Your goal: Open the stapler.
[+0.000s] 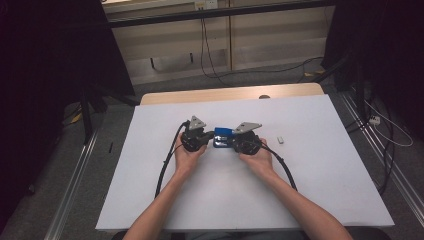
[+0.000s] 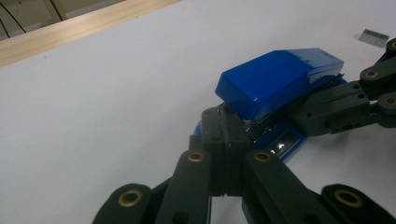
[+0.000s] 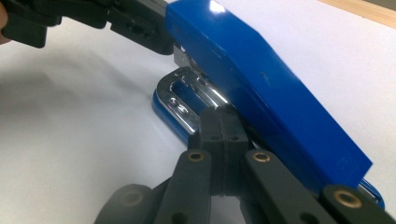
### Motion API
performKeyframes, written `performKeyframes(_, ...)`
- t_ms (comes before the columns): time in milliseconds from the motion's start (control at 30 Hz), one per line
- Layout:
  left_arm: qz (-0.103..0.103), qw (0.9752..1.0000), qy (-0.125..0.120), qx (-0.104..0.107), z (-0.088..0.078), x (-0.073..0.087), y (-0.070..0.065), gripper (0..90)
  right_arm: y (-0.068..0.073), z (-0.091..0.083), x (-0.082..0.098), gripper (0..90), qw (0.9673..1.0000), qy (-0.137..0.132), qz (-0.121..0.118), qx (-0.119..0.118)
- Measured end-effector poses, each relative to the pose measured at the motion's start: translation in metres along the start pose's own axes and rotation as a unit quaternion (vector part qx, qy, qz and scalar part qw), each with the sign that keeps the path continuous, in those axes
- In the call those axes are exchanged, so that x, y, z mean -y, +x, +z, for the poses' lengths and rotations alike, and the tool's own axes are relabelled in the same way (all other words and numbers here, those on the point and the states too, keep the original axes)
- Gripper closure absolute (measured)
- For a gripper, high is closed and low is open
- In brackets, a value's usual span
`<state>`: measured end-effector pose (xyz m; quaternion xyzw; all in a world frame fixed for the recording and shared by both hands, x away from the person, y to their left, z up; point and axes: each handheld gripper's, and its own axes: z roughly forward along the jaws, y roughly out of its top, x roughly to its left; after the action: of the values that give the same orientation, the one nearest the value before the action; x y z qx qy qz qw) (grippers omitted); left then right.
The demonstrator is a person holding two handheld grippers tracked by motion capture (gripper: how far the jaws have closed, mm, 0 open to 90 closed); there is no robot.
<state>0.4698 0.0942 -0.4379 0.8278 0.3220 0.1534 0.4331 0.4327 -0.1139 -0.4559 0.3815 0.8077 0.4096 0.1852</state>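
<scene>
A blue stapler [image 1: 223,136] lies on the white table between my two grippers, its top arm lifted off the chrome base. In the left gripper view the stapler [image 2: 280,79] fills the middle. My left gripper [image 2: 224,122] is shut, jaws pressed together with nothing between them, its tips against the stapler's front end. In the right gripper view my right gripper [image 3: 222,122] is also shut, tips tucked under the blue top arm [image 3: 261,88] beside the metal base. From above, the left gripper [image 1: 207,135] and right gripper [image 1: 235,141] meet the stapler from opposite sides.
A small pale strip of staples [image 1: 281,140] lies to the right of the stapler, also seen as the strip [image 2: 373,36]. The white table sheet [image 1: 300,190] has a wooden edge [image 1: 230,93] at the far side. Cables trail back from both grippers.
</scene>
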Motion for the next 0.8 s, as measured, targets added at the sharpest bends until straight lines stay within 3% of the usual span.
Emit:
performKeyframes(633,-0.017,0.9996,-0.02,0.008,-0.0052,-0.0062,-0.0027,90.0,0.0018,0.0005,-0.0003,90.0,0.9999,-0.001,-0.011,0.003)
performKeyframes(800,-0.017,0.9996,-0.023,0.006,-0.006,-0.0075,-0.0035,90.0,0.0048,0.0006,-0.0008,90.0,0.9997,0.0,-0.026,0.001)
